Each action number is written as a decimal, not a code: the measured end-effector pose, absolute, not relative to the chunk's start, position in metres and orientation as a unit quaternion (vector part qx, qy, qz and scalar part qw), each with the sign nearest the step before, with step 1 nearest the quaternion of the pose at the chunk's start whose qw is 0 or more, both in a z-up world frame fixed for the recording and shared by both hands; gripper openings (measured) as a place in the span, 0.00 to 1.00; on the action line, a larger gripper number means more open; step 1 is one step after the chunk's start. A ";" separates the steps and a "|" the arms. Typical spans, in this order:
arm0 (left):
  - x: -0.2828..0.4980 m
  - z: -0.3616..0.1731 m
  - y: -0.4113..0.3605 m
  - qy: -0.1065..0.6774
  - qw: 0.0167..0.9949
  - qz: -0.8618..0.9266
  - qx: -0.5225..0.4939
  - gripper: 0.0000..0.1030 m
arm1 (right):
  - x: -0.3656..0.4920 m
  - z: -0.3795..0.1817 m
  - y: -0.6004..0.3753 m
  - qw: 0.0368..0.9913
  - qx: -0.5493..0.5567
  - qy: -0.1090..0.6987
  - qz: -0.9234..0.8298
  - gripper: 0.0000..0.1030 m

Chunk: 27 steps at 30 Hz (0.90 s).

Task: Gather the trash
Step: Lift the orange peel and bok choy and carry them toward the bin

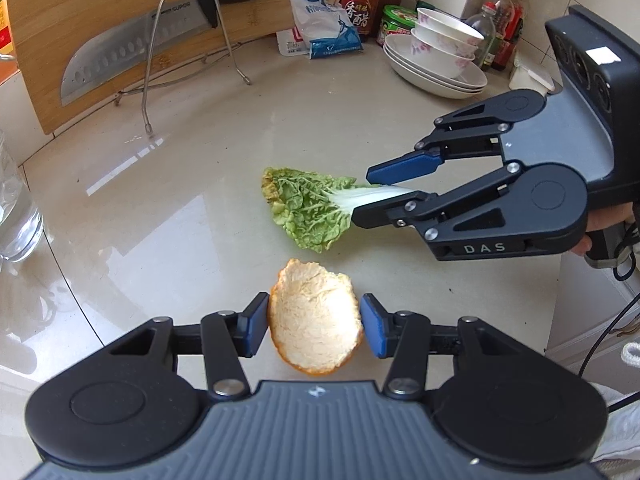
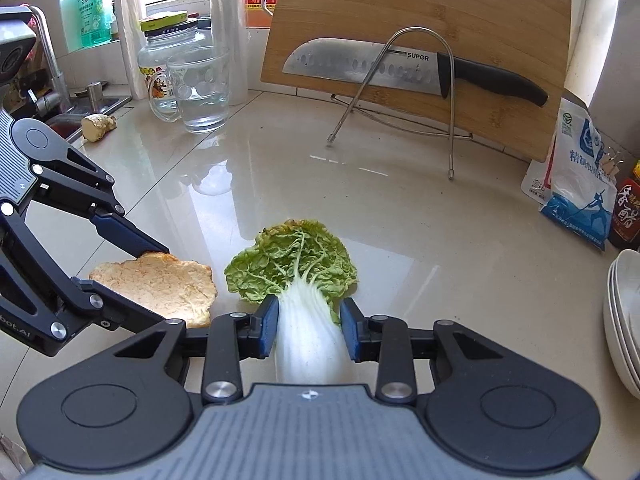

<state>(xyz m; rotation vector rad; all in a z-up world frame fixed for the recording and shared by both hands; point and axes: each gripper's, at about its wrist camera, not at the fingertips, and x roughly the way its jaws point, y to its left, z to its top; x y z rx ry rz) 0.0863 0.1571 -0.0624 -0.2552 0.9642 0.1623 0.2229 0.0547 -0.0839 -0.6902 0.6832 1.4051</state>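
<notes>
The leaf [image 2: 294,258] is light and limp, so its stiffer white stalk is the place to hold; the right tool [image 2: 309,328] is clamped there. The peel [image 1: 316,318], a dry curled shell, seems pinched by the left tool [image 1: 314,322], just over the surface [image 1: 200,208].

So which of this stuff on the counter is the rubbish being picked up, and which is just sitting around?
Rubbish being collected:
- cabbage leaf, its white stalk clamped in the right gripper
- orange peel, held in the left gripper

Just lying about:
- knife on its rack
- cutting board
- glass mug
- bowls
- salt bag
</notes>
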 end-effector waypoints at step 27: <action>0.091 -0.058 0.152 0.465 0.880 0.038 -0.093 0.47 | 0.218 -0.081 0.051 0.601 -0.376 0.308 0.634 0.36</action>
